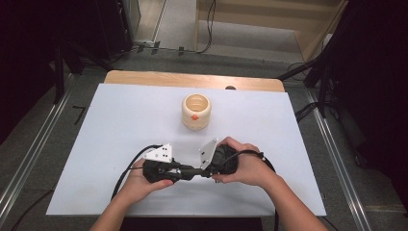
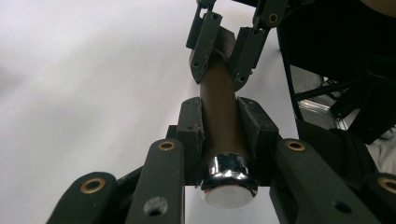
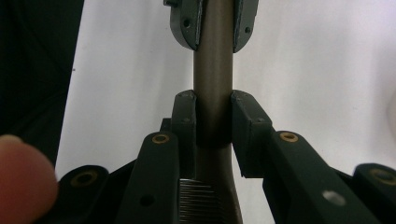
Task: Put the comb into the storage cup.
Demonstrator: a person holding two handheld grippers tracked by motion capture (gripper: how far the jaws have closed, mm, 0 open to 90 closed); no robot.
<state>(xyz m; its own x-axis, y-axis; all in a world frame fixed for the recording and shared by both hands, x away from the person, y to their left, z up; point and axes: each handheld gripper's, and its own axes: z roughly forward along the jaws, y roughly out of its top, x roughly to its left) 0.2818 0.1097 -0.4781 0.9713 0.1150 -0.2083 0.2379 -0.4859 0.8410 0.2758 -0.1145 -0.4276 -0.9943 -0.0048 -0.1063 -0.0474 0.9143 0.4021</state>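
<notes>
Near the front edge of the white table (image 1: 120,125), the left gripper (image 1: 179,172) and the right gripper (image 1: 206,171) point at each other. Each one pinches one end of a brown tube (image 2: 219,100) with a shiny metal cap (image 2: 227,175). A cream ribbed pot (image 1: 196,111) stands farther away, in the middle.

White table (image 1: 120,144) — grey floor (image 1: 43,125)
</notes>
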